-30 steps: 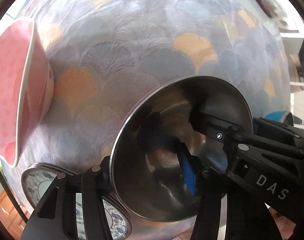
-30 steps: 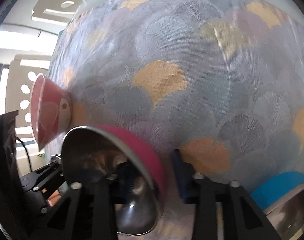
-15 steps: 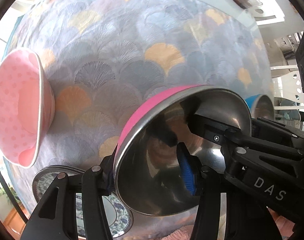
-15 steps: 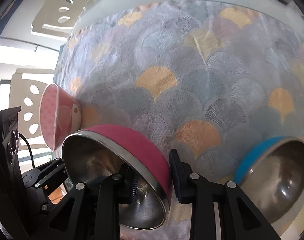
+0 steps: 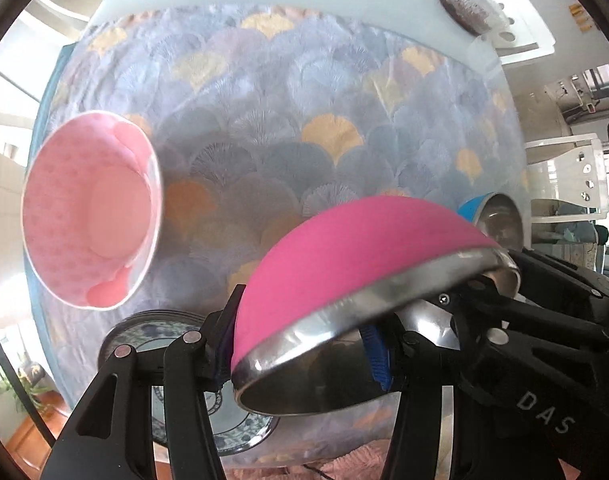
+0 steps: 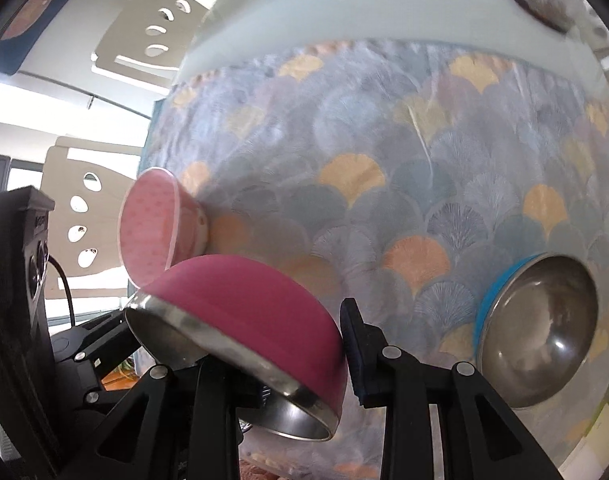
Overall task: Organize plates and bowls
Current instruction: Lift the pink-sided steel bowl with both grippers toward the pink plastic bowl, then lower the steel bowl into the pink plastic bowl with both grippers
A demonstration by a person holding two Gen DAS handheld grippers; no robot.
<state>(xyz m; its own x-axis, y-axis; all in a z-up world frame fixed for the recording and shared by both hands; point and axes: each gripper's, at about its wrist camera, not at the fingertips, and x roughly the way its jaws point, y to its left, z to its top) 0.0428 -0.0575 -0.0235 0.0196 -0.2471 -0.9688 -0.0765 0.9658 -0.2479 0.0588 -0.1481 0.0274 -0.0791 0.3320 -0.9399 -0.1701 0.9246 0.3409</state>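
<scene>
A pink steel bowl [image 5: 356, 264] is pinched at its rim by the left hand-held gripper [image 5: 304, 344]. One finger is seen on the pink outside and one blue pad inside the shiny part. The same bowl [image 6: 240, 312] is pinched on its other side by the right hand-held gripper [image 6: 304, 356], with one finger outside and one hidden inside. The bowl is held tilted above the bench [image 5: 288, 120], which is covered by a cloth with fan shapes.

In the left wrist view, a pink dotted bowl [image 5: 92, 208] is seen at 9 o'clock, a blue-patterned plate [image 5: 232, 420] at 7 o'clock behind the fingers, and a blue steel bowl [image 5: 496, 220] at 3 o'clock. In the right wrist view, the blue steel bowl [image 6: 540, 328] is seen at 4 o'clock, well apart from the pink dotted bowl [image 6: 156, 228].
</scene>
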